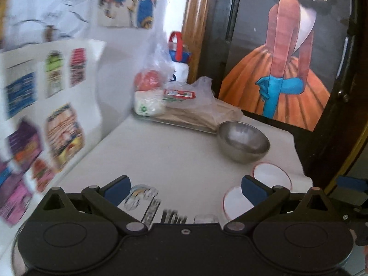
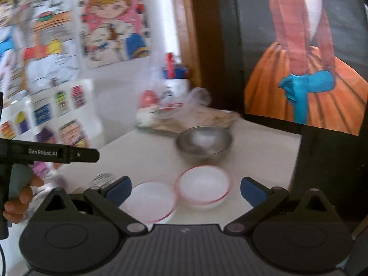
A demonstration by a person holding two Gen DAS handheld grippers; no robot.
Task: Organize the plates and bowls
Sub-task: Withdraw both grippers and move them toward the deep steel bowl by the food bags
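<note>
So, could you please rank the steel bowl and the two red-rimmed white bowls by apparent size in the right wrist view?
1. Nearer red-rimmed white bowl and farther red-rimmed white bowl: alike, unranked.
2. Round steel bowl: looks similar, but it sits farther away, so the ranking is unsure.

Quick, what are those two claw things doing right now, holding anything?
Left gripper: open, holding nothing.
Right gripper: open, holding nothing; two white bowls sit on the table ahead of it.
</note>
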